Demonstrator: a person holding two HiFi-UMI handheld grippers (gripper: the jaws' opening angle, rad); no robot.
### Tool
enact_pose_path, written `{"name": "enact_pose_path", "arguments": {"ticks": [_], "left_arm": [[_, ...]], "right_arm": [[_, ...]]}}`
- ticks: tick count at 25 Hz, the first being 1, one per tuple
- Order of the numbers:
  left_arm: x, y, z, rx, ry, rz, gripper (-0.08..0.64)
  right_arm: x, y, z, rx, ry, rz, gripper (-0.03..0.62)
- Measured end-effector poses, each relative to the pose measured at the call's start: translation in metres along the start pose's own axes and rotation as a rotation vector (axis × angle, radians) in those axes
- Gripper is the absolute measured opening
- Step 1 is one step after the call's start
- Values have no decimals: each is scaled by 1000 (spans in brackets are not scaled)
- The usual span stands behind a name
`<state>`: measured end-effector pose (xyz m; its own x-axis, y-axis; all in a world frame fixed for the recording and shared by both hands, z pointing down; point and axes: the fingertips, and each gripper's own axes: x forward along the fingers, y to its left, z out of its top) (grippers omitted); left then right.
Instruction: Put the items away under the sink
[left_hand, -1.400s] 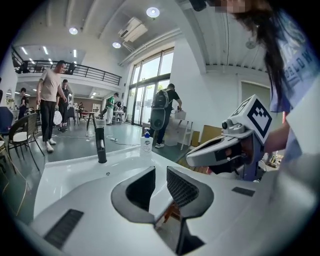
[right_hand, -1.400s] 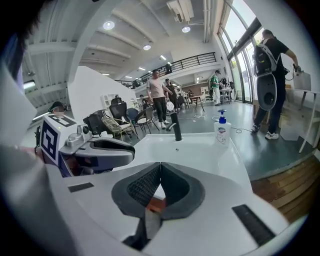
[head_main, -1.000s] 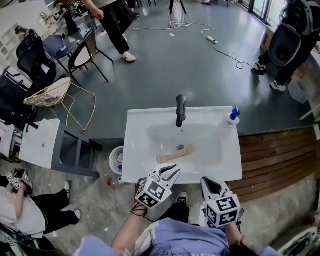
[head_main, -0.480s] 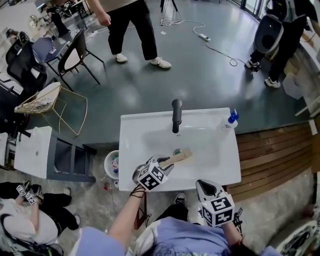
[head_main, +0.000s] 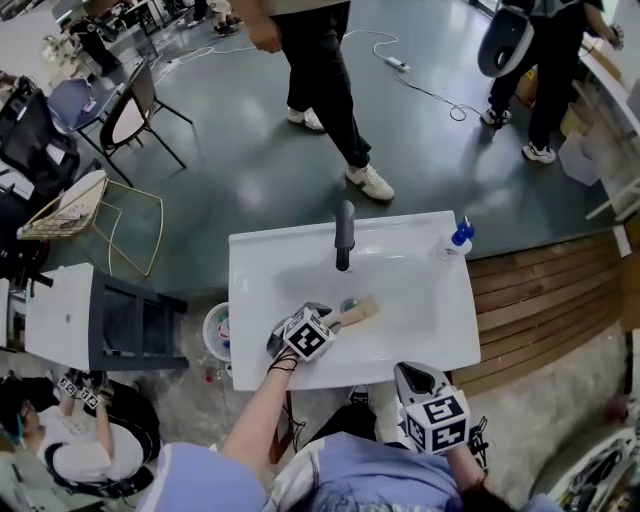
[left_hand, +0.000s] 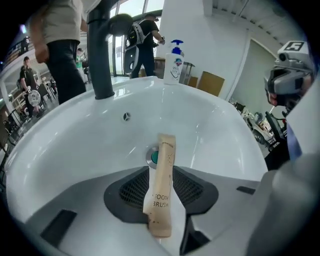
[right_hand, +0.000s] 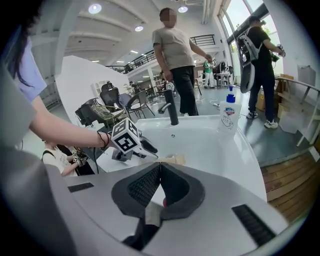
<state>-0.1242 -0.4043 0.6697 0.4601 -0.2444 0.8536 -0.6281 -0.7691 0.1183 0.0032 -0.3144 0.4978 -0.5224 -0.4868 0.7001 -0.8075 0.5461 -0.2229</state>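
The dark tap (head_main: 344, 235) stands mid far edge of the worktop (head_main: 455, 342), a pump bottle (head_main: 453, 240) at its far right corner. The left claw (head_main: 328, 318), gripping a toothbrush packet (head_main: 358, 313), fills the basin's near left; the right side lies open.

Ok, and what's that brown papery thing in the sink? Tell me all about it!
It's a toothbrush packet: a long, flat, tan paper sleeve with TOOTH BRUSH printed on it in dark letters. The left gripper pinches its near end between its jaws. Its far end points out over the round green drain in the white sink. It looks unopened.
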Motion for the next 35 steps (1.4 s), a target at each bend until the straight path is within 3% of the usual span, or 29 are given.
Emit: {"name": "enact_pose_path", "arguments": {"ticks": [5,11,19,27,35], "left_arm": [[17,-3,-8,25,77,-48,141],[30,-4,-22,51,163,-52,138],[23,-4,-21,35,177,-46,86],[-8,-3,-4,-40,44,12,66],[-52,-31,0,13,-27,59,64]], "right_arm": [[0,-11,-3,21,11,-23,15],[-1,-16,-11,38,26,-34,15],[1,-20,-11,44,29,-34,15],[-3,-23,-9,42,14,-37,15],[-21,-15,-22,30,1,-40,15]]}}
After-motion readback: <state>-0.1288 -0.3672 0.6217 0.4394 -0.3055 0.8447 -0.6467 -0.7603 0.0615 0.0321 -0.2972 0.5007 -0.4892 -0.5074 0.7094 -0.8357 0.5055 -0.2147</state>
